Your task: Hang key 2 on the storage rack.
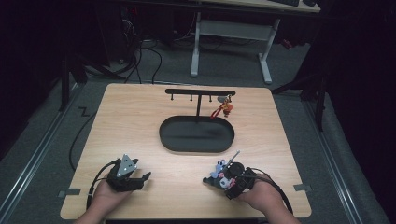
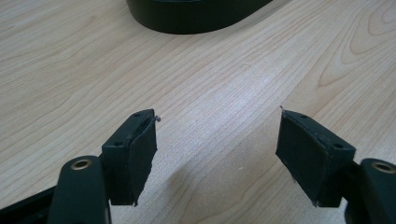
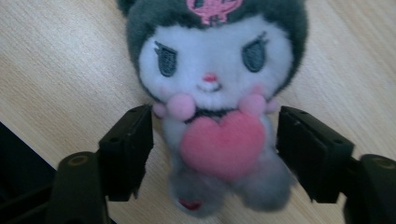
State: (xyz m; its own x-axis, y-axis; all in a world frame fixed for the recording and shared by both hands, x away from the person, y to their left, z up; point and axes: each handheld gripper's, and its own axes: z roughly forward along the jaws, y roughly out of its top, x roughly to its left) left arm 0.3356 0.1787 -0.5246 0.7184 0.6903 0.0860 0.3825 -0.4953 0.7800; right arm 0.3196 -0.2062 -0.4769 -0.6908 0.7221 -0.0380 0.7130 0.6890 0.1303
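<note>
Right hand-held gripper: nearest the lens in the right gripper view, black jaws standing apart on either side of the plush charm, pads just beside its flanks, not clearly pressing; seen at the near right of the counter in the high view.
Plush charm: small stuffed figure with dark grey hood, white face, pink skull mark on the forehead, pink pom-poms at the neck, pink heart on the chest; lying on the wood between the right jaws; a blue and pink cluster with a metal clasp at its far end in the high view.
Right hand: wrapped round the gripper body, cable trailing off toward the near right edge.
Left hand-held gripper: jaws spread wide, bare wood between the pads, nothing held; at the near left of the counter with a grey three-cornered plate on top.
Left hand: under the gripper body, forearm coming in from the bottom edge.
Counter: light wood grain, tape tabs at both near corners.
Black oval tray: mid-counter, beyond both grippers, well apart from the plush charm; its rim at the top of the left gripper view.
Black hook rack: T-shaped stand rising from the far side of the tray.
Red charm: hanging from a hook at the right end of the rack.
</note>
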